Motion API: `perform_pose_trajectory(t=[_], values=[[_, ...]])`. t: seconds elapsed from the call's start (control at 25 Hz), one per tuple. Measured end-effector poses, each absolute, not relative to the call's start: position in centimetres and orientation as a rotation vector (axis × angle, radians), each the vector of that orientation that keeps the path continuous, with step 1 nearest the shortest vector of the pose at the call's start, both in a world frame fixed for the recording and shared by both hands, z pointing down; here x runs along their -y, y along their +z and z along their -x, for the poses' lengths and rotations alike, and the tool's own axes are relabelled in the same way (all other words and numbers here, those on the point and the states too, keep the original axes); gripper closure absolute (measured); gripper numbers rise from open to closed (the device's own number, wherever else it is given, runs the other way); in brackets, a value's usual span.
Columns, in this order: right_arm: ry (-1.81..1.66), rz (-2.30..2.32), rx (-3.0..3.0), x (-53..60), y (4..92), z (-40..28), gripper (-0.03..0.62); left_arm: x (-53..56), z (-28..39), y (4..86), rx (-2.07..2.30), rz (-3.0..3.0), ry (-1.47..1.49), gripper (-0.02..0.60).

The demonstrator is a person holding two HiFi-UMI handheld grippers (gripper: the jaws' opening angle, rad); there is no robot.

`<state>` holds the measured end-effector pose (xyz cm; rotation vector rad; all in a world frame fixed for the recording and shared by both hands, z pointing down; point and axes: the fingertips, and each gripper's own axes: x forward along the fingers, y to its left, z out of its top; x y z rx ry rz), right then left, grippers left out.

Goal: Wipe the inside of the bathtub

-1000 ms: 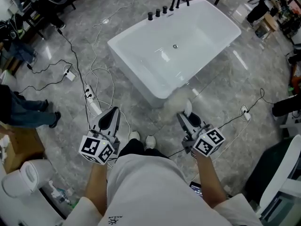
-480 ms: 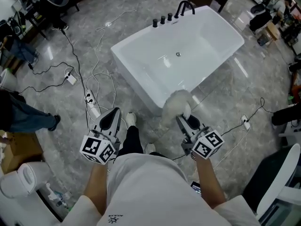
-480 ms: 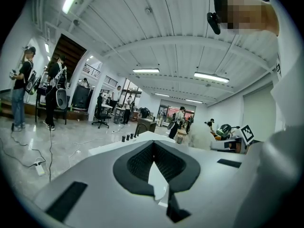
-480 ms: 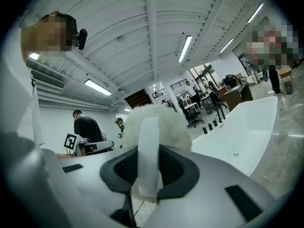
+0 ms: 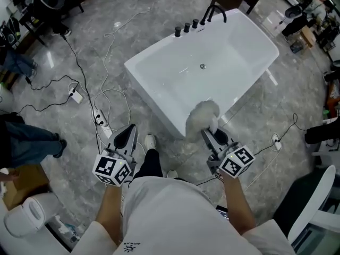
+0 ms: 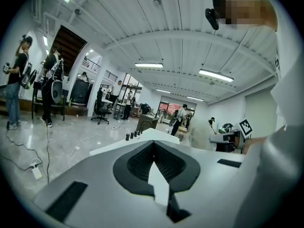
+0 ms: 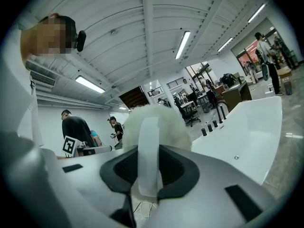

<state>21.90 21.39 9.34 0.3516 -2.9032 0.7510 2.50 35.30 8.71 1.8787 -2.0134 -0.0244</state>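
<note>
the white bathtub (image 5: 234,52) stands on the grey marble floor (image 5: 79,47), at about 1 o'clock from the person in the head view. a black faucet (image 5: 215,12) and a row of black knobs (image 5: 186,27) sit on its rim at the 12 o'clock end, and a small drain (image 5: 202,66) shows in its bare white basin.

the right gripper (image 5: 212,137) is clamped on a fluffy white duster (image 5: 202,117); in the right gripper view the jaws press on the duster's flat white strap, with the fluff bulging past the tips. from the head view the duster overlaps the tub's near rim at the 6 o'clock end; whether it touches the rim cannot be told.

the left gripper (image 5: 125,137) hangs at 9 o'clock of the right one, well apart from the tub, its jaws closed together on nothing.

loose cables (image 5: 114,97) and a power strip (image 5: 104,125) lie on the floor at 11 o'clock of the left gripper. one of the person's shoes (image 5: 150,141) shows between the grippers.
</note>
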Motion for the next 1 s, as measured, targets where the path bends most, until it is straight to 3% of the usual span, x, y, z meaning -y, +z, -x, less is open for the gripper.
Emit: perform_pose_trajectory(t=[1.0], values=[[0.959, -0.536, 2.761, -11.6, 12.4, -6.6, 0.499, -22.9, 12.8, 12.0, 1.771, -1.992, 0.052, 0.572]])
